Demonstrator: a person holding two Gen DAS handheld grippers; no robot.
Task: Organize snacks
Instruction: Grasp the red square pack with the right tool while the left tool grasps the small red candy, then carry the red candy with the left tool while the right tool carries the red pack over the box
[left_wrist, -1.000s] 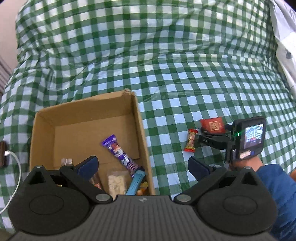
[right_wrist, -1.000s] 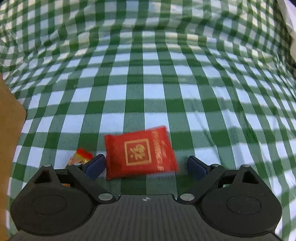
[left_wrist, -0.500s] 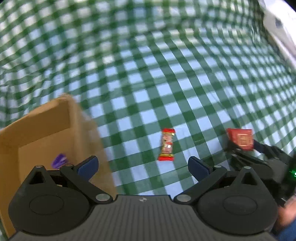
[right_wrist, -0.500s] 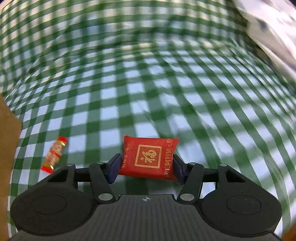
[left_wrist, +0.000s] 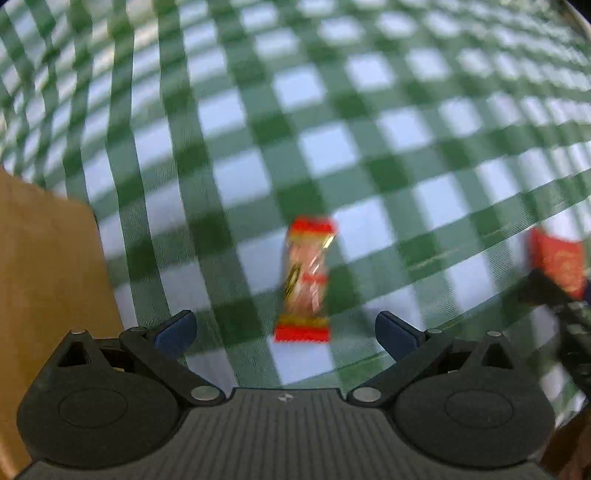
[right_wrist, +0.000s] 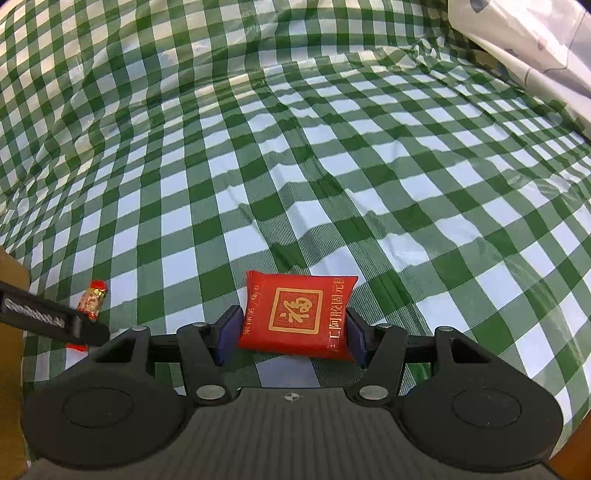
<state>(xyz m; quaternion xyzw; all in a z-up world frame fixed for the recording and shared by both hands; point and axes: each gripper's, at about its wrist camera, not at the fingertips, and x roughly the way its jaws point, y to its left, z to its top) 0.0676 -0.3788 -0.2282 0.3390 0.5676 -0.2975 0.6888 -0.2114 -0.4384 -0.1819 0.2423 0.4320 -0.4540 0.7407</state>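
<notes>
Right gripper (right_wrist: 291, 334): the jaws were pinching the red square packet (right_wrist: 297, 314) by its two side edges, each blue pad flat against a side, the packet lifted clear of the green-checked cloth (right_wrist: 332, 155) that covered the tabletop. They had just been closing onto it, the packet between them.

Left gripper (left_wrist: 284, 326): the jaws stood spread and empty, pointing down at the small red-and-gold candy (left_wrist: 306, 280), which lay flat on the cloth with its long axis running away from the camera, roughly centred in the gap but touched by neither pad. The view was blurred, so the wrapper's print could not be read.

Outward: the cardboard box (left_wrist: 44, 277) appeared at the left edge of both views, near the candy; its inside was not visible. A white plastic sheet (right_wrist: 524, 40) lay at the far right corner of the cloth.

Step in hand, as judged: the left gripper was descending to pick up the candy while the right held the packet ready for the box. To do this well, the pads should probably come down on either long side of the candy, low enough to catch its body rather than the crimped ends, and close only once level with it. The loose, wrinkled cloth might be nipped along with the wrapper. The right gripper, close by, should keep clear of the left.
</notes>
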